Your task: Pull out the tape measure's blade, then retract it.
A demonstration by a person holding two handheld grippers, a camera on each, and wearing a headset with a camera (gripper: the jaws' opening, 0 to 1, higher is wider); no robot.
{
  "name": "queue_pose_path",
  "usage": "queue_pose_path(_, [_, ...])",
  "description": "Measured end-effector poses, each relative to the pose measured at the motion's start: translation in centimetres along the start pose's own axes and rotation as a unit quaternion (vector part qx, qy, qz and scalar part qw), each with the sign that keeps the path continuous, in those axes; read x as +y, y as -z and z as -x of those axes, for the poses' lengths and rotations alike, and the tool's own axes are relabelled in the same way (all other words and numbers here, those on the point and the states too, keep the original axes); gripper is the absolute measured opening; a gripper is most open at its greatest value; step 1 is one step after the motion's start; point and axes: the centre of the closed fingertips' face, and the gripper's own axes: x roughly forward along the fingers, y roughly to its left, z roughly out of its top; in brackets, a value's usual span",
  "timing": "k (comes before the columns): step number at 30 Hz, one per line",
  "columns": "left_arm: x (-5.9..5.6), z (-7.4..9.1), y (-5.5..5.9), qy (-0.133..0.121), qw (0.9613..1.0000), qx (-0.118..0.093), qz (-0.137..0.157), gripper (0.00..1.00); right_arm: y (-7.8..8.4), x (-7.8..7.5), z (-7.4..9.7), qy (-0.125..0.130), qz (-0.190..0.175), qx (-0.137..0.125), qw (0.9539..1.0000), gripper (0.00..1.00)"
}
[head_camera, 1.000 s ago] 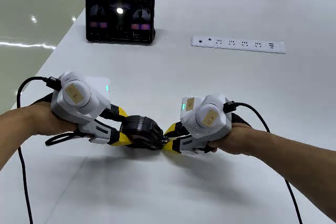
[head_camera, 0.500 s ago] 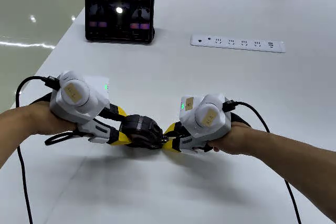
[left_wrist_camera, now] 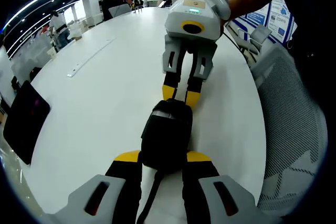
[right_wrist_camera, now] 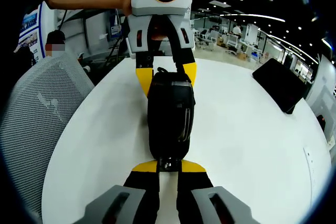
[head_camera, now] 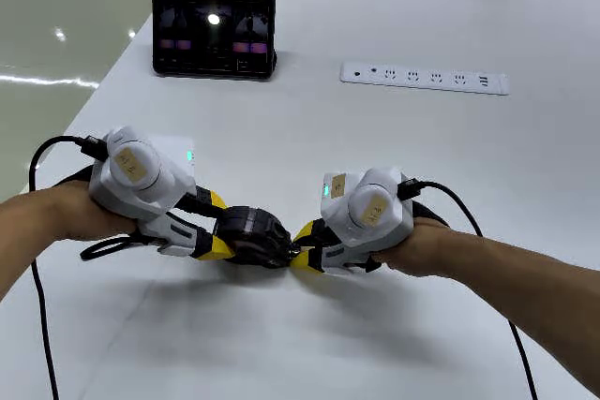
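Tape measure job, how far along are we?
Done: both grips set. The left gripper clamps the tape measure case; the right gripper pinches the blade tip at the case mouth. In hand: starting the pull, no blade length showing yet. Left: pull out, then retract.

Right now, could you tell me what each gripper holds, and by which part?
The left gripper clamps the tape measure by the sides of its case; the right gripper pinches the blade's end hook at the case's mouth.
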Motion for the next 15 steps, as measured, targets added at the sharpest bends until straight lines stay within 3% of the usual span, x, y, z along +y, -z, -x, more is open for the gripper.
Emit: queue_pose_path(15, [-0.08, 0.03, -0.03, 0.001, 1.0000, 0.002, 0.000, 0.23, 0.29, 0.06, 0.32, -0.003, 0.006, 0.002, 1.0000, 0.08])
